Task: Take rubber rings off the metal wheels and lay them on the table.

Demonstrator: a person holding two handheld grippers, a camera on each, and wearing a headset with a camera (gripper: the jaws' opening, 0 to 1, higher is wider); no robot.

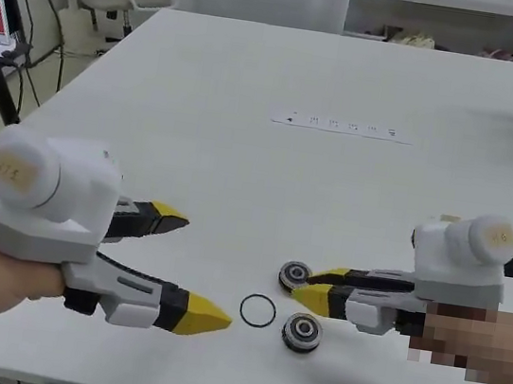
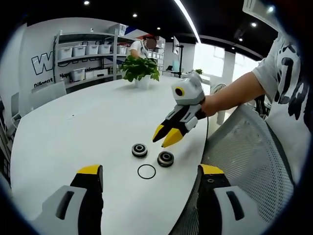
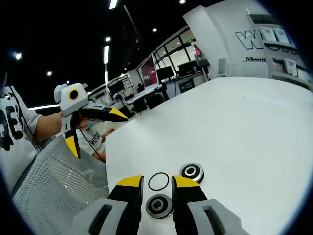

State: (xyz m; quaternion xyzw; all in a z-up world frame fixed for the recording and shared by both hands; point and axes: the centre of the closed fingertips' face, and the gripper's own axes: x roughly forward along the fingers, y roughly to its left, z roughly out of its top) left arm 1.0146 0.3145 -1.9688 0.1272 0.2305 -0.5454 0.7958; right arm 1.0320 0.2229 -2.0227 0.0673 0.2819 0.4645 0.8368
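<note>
Thin black rubber ring (image 1: 258, 311), flat on table (image 1: 243, 152) (two metal wheels (image 1: 302, 332) beside)

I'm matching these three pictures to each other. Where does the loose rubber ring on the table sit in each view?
Head view: rubber ring lies bottom centre, left of the near wheel.
Left gripper view: ring below centre, above the gap between the jaws.
Right gripper view: ring low centre, just above the jaws.
Shared landmark: near wheel and far wheel beside it.
</note>
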